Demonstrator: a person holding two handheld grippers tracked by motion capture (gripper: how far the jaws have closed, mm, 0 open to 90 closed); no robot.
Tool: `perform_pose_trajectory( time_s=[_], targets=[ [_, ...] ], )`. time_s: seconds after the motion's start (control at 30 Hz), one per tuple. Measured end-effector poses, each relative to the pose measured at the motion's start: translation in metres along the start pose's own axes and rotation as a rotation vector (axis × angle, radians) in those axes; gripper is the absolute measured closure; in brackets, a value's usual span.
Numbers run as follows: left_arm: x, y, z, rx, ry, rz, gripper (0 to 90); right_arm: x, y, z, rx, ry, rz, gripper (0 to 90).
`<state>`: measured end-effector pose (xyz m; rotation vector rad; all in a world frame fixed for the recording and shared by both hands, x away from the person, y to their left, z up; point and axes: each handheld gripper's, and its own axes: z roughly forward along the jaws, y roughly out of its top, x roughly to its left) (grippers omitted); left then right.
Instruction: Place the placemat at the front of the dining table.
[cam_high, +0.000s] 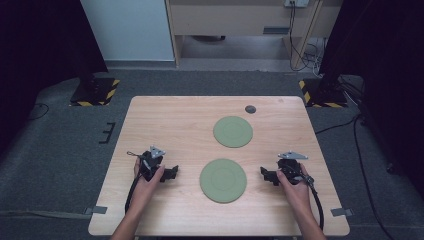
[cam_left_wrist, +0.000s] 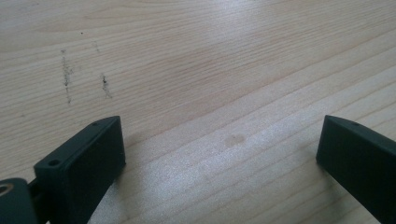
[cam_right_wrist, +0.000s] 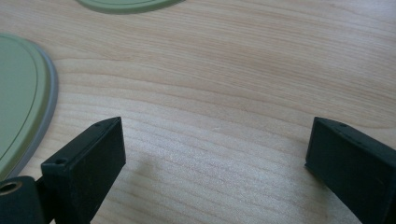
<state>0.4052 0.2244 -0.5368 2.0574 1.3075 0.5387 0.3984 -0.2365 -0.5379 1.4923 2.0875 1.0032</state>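
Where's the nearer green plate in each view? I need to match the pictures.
High view: nearer green plate lies low centre, between the left gripper and right gripper.
Left gripper view: not in it; bare table.
Right gripper view: at the left edge, beside the open jaws.
Shared landmark: the farther green plate, at the top edge.

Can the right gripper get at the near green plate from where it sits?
Probably yes. The right gripper sits beside the near plate, jaws open and empty, with bare table between them.
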Motion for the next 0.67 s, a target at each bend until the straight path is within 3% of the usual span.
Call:
perform_pose_trajectory(
  time_s=[0.2, 0.37, 0.67],
  targets=[
    [-0.0005, -0.0003, -0.0002, 0.0, 0.003, -0.003, 0.3, 0.0027, -0.0005, -0.0001, 0.009, -0.018, -0.014, 4.7],
    [-0.0006, -0.0005, -0.0004, 0.0, 0.002, -0.003, 0.2, 0.0076, -0.0018, 0.0006, 0.033, -0.062, -0.078, 4.2],
    [-0.0007, -0.0007, -0.0007, 0.0, 0.001, -0.002, 0.2, 0.0032, -0.0055, -0.0034, 0.044, -0.093, -0.039, 0.2]
  ],
)
